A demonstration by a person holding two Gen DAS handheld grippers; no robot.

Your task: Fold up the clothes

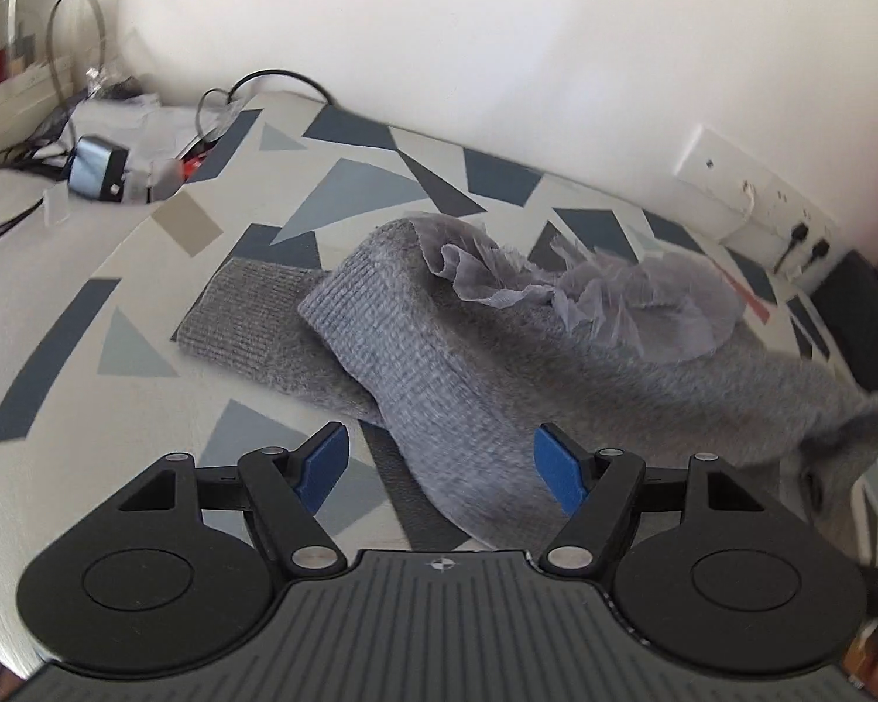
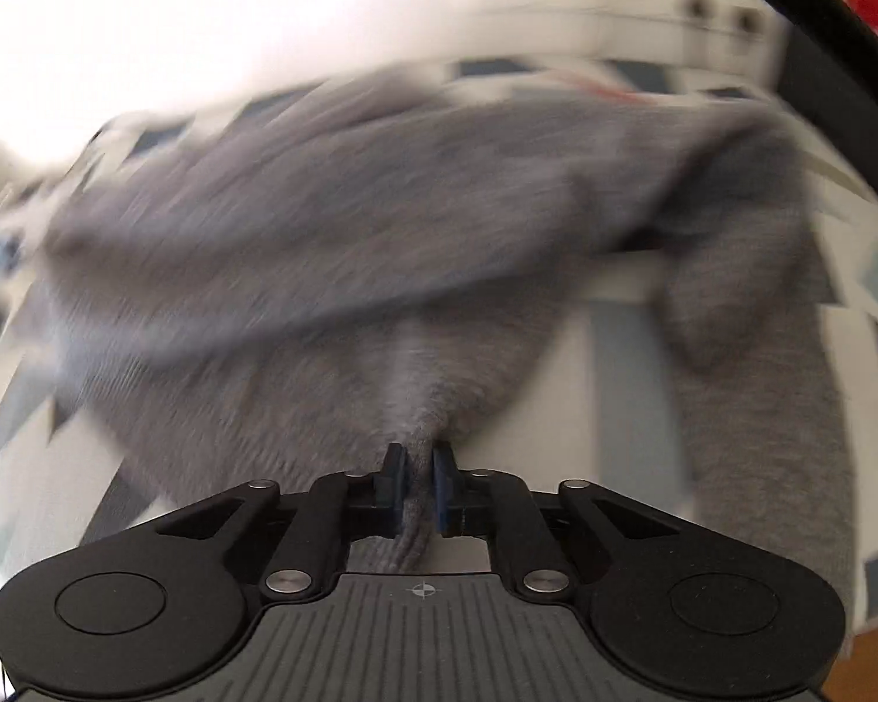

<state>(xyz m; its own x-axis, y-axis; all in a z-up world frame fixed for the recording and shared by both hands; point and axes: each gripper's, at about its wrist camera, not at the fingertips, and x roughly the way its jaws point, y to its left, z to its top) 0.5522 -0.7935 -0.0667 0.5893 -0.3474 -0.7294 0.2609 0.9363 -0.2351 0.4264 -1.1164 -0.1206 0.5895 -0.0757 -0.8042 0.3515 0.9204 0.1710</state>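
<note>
Left wrist view: one grey sweater [image 1: 497, 351] with a sheer ruffle [image 1: 585, 286] lies rumpled on a geometric-patterned cloth [image 1: 146, 304] beneath a white wall [image 1: 497, 29]; the left gripper [image 1: 442, 462] hovers, jaws wide apart. Right wrist view, blurred: the right gripper [image 2: 418, 491] pinches a fold of the sweater.

No legible text or labels.

Grey fuzzy ribbed-knit sweater [image 1: 439, 351]: soft, matt cloth; sheer crinkled grey ruffle trim [image 1: 585, 292]. Geometric-patterned table cover [image 1: 146, 269]: smooth, matt. Left gripper [image 1: 442, 462]: matt black plastic, blue pads [image 1: 325, 459], shiny metal pivots.
</note>
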